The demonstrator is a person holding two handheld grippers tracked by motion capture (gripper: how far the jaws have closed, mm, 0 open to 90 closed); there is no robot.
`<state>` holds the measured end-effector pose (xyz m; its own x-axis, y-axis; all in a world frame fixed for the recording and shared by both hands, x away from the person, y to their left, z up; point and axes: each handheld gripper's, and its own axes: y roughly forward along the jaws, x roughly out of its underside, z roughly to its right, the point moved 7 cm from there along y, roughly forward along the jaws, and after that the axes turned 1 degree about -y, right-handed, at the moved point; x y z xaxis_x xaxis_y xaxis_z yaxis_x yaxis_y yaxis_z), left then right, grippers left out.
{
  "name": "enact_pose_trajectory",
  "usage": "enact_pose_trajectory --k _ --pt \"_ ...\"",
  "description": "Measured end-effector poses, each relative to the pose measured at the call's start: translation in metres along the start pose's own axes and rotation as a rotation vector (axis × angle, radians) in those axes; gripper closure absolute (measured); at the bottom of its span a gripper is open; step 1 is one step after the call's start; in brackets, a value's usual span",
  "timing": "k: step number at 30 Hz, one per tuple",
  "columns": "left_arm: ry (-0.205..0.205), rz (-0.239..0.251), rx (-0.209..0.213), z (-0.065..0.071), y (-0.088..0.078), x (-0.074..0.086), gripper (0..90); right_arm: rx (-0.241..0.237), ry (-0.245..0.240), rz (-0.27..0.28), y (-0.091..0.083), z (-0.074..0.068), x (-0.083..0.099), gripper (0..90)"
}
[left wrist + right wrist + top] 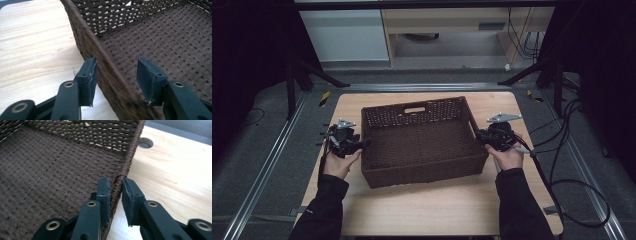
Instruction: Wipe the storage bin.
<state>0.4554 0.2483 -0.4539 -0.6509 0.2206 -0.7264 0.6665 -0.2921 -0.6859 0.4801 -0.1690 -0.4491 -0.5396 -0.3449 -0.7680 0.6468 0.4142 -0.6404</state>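
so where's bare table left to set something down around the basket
The widest bare strip of table runs between the basket front wall and the near edge, between the two sleeves. The basket floor is bare too. Both sides are crowded: the left gripper and right gripper straddle its side walls.

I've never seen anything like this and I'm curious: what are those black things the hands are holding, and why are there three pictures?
A person holds black tongs, one pair in each hand. One camera looks down from above; the other two ride on the tongs. On the wooden table sits an empty brown woven basket. The left tongs stand open, straddling the basket's side wall with a gap on one side. The right tongs sit close around the opposite wall; whether they pinch it is hard to tell.
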Motion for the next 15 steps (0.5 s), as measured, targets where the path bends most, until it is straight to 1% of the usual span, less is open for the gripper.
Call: enact_pose_trajectory --k 3,4,6,9,11,13,15 --pt "0.018 -0.029 0.002 0.005 0.001 0.006 49.0 -0.017 -0.007 -0.007 -0.005 -0.003 0.001 72.9" --pt "0.019 -0.033 0.004 0.006 0.002 0.007 49.2 -0.016 -0.005 0.009 -0.006 -0.002 0.000 68.7" --pt "0.017 -0.040 0.002 0.005 0.004 0.009 49.6 -0.004 -0.001 0.032 -0.006 0.000 -0.004 66.2" --pt "0.010 -0.060 0.003 0.002 0.009 0.013 51.5 0.009 0.009 0.051 -0.004 0.006 -0.007 63.7" --pt "0.002 -0.063 0.018 0.001 0.013 0.014 51.8 0.013 0.015 0.046 0.000 0.009 -0.007 63.7" --pt "0.003 -0.066 0.023 0.002 0.014 0.015 52.4 -0.001 0.023 0.044 0.003 0.009 -0.006 64.6" --pt "0.013 -0.073 0.011 0.002 0.014 0.015 55.0 -0.006 0.022 0.039 0.007 0.007 -0.004 66.9"
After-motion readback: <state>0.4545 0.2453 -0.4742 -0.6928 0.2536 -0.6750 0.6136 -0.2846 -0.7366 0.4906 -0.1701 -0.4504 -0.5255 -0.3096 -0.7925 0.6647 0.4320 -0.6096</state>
